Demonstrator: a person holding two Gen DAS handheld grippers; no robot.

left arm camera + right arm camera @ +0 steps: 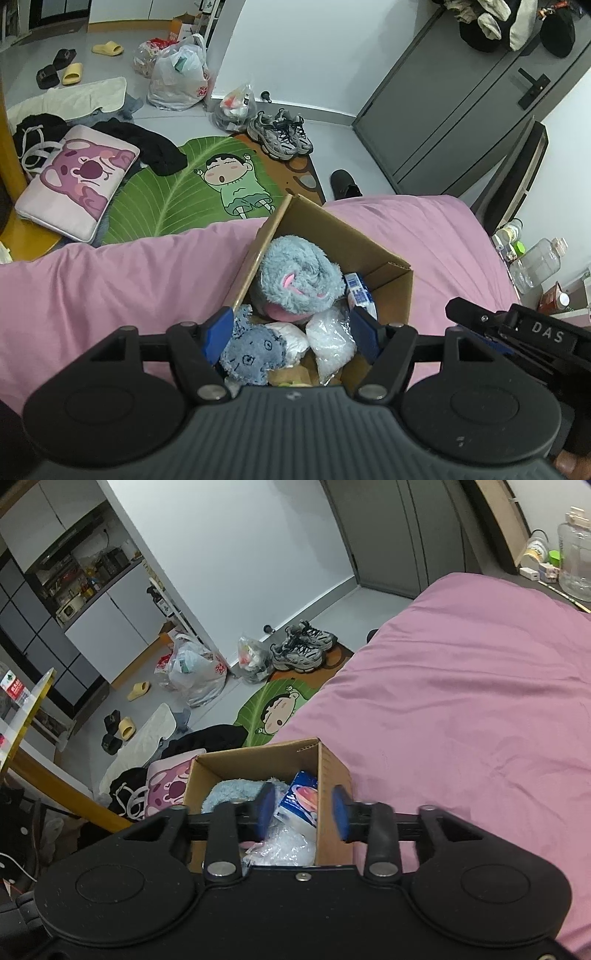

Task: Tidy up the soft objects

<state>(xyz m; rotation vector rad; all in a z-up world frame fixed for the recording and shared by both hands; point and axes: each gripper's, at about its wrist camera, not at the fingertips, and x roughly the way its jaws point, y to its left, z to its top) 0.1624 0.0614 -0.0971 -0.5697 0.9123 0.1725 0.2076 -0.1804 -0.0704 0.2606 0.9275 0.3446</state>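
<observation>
From the left wrist, your left hand-held gripper (291,334) is spread over the cardboard box (391,291) on the pink bed (110,280), pinching nothing. Between its pads lies a small blue-grey plush (251,350); behind it sits a rolled fluffy blue towel (299,269). Both look light and squashy, so take them by the thickest bunch. The crinkly plastic bag (328,339) will likely slip.

From the right wrist, your right hand-held gripper (303,814) is parted, straddling the box's right wall and empty. A tissue pack (301,797) leans there. Mind the upright walls; the open bed to the right gives room.
</observation>
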